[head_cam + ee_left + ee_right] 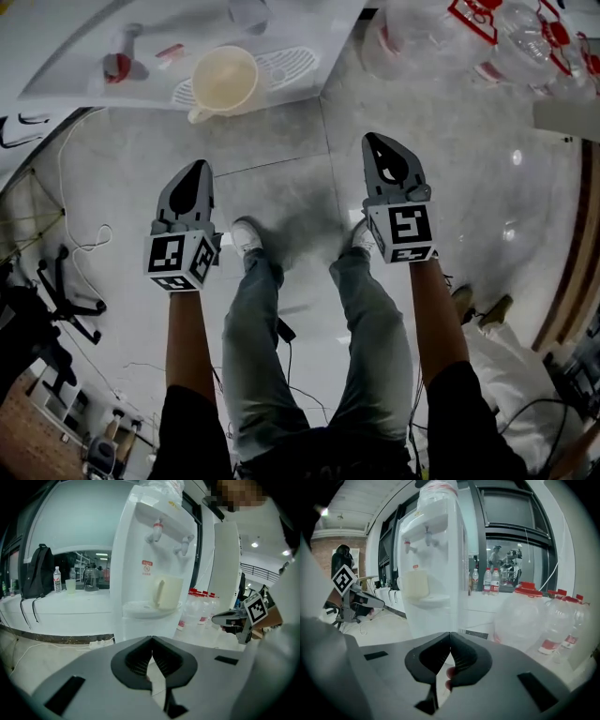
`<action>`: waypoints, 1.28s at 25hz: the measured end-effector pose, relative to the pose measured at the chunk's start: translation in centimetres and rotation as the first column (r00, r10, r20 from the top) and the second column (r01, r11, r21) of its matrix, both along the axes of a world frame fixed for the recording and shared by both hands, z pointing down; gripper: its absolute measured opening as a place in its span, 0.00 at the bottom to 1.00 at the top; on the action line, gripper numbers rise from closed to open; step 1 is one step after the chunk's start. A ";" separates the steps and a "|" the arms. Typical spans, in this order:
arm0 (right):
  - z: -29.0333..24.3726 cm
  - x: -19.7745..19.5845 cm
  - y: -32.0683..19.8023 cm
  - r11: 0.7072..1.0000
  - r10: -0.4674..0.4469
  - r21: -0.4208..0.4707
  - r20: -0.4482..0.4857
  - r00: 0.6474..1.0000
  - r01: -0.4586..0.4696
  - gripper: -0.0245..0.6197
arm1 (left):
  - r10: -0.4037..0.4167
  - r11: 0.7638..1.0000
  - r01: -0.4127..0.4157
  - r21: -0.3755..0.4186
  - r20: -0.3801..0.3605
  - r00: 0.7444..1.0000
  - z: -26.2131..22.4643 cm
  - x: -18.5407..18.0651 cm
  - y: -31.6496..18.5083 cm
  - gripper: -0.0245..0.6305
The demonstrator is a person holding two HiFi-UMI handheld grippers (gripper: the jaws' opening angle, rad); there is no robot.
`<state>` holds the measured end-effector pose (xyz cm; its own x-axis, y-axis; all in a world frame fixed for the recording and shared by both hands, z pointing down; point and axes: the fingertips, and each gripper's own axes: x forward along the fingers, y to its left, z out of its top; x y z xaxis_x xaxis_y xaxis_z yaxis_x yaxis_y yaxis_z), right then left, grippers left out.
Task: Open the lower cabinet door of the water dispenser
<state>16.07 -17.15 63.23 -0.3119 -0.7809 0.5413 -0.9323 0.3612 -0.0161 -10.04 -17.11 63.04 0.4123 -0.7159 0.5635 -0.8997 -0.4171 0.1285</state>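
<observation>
The white water dispenser (154, 559) stands ahead of me, with a cream jug (166, 592) on its drip tray. The body of my left gripper hides most of its lower front below the tray (133, 629). My left gripper (152, 638) is shut and empty, its tips touching. My right gripper (450, 633) is also shut on nothing and faces the dispenser (436, 559) from the other side. In the head view both grippers, left (197, 169) and right (375, 142), hang over the floor in front of the dispenser's tray (281, 66), apart from it.
Several big water bottles with red caps (529, 613) stand on the floor to the right of the dispenser (525, 33). A white counter with a black backpack (40, 571) runs to the left. Cables (80, 202) lie on the floor at the left. My feet (248, 234) stand between the grippers.
</observation>
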 end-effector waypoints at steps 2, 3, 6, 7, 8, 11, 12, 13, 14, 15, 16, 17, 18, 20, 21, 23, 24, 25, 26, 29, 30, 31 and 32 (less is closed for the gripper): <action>1.9 0.0 -0.4 1.000 0.004 -0.001 0.009 1.000 -0.004 0.06 | -0.010 1.000 0.010 0.002 0.002 1.000 1.7 -0.4 -0.3 0.05; 2.8 0.1 -0.6 1.000 0.005 -0.002 0.012 1.000 -0.005 0.06 | -0.014 1.000 0.014 0.004 0.002 1.000 2.4 -0.6 -0.5 0.05; 4.9 0.2 -1.5 1.000 0.002 0.009 0.009 1.000 -0.002 0.06 | -0.017 1.000 0.017 0.016 -0.001 1.000 4.5 -0.7 -1.2 0.05; 5.5 0.2 -1.9 1.000 -0.001 0.016 0.009 1.000 0.000 0.06 | -0.014 1.000 0.014 0.021 0.000 1.000 5.2 -0.8 -1.4 0.05; 6.1 0.2 -2.2 1.000 -0.002 0.022 0.011 1.000 0.002 0.06 | -0.011 1.000 0.011 0.026 0.001 1.000 5.9 -0.8 -1.6 0.05; 7.9 0.0 -3.1 0.999 -0.001 0.039 0.020 1.000 0.000 0.06 | -0.003 0.999 0.002 0.036 0.001 1.000 7.8 -1.0 -2.0 0.05; 8.6 0.0 -3.4 0.999 -0.002 0.046 0.017 1.000 0.001 0.06 | -0.001 0.999 0.000 0.041 0.002 1.000 8.5 -1.1 -2.2 0.05; 9.4 0.1 -3.7 0.999 -0.004 0.052 0.013 1.000 0.004 0.06 | 0.001 0.999 -0.001 0.045 0.003 1.000 9.1 -1.3 -2.5 0.05; 10.2 0.1 -4.0 0.998 -0.007 0.057 0.009 1.000 0.006 0.06 | 0.002 0.999 -0.002 0.049 0.004 1.000 9.8 -1.4 -2.7 0.05; 10.9 0.1 -4.2 0.998 -0.008 0.060 0.008 1.000 0.007 0.06 | 0.003 0.999 -0.004 0.052 0.005 1.000 10.5 -1.5 -2.8 0.05; 11.6 0.0 -4.4 0.998 -0.009 0.062 0.008 1.000 0.008 0.06 | 0.005 0.998 -0.006 0.056 0.006 1.000 11.1 -1.6 -2.9 0.05; 12.1 -0.1 -4.6 0.998 -0.010 0.067 0.010 1.000 0.010 0.07 | 0.007 0.998 -0.008 0.061 0.007 1.000 11.7 -1.7 -3.1 0.05; 12.6 -0.2 -4.9 0.997 -0.013 0.073 0.013 1.000 0.012 0.07 | 0.008 0.998 -0.009 0.067 0.007 1.000 12.2 -1.8 -3.3 0.05; 13.4 -0.7 -5.3 0.996 -0.024 0.082 0.023 0.999 0.022 0.10 | 0.009 0.997 -0.009 0.073 0.006 1.000 13.2 -2.1 -3.6 0.05; 13.8 -0.9 -5.5 0.996 -0.030 0.085 0.027 0.999 0.028 0.10 | 0.008 0.997 -0.009 0.074 0.006 1.000 13.7 -2.2 -3.7 0.05; 14.7 -1.2 -6.0 0.995 -0.039 0.092 0.031 0.999 0.036 0.12 | 0.006 0.997 -0.006 0.079 0.005 1.000 14.6 -2.6 -3.9 0.05; 15.1 -1.3 -6.4 0.994 -0.044 0.098 0.034 0.998 0.040 0.13 | 0.007 0.997 -0.007 0.081 0.005 1.000 15.1 -2.7 -4.1 0.05; 15.3 -1.5 -6.8 0.993 -0.050 0.104 0.039 0.998 0.046 0.15 | 0.010 0.996 -0.011 0.084 0.007 1.000 15.5 -2.7 -4.2 0.05; 15.6 -1.6 -7.3 0.992 -0.058 0.112 0.043 0.997 0.052 0.17 | 0.017 0.996 -0.018 0.086 0.011 1.000 15.8 -2.7 -4.3 0.05; 16.1 -1.8 -8.5 0.990 -0.071 0.130 0.066 0.995 0.062 0.23 | 0.046 0.995 -0.048 0.088 0.023 0.999 16.7 -2.7 -4.3 0.05; 16.2 -1.9 -8.8 0.989 -0.078 0.134 0.076 0.994 0.067 0.25 | 0.053 0.994 -0.055 0.090 0.025 0.998 16.9 -2.7 -4.3 0.05; 16.4 -2.2 -9.2 0.988 -0.089 0.138 0.086 0.992 0.076 0.28 | 0.056 0.994 -0.059 0.094 0.026 0.998 17.1 -2.8 -4.3 0.05; 16.5 -2.5 -9.5 0.986 -0.103 0.143 0.093 0.990 0.089 0.31 | 0.057 0.993 -0.059 0.098 0.025 0.998 17.2 -2.9 -4.4 0.05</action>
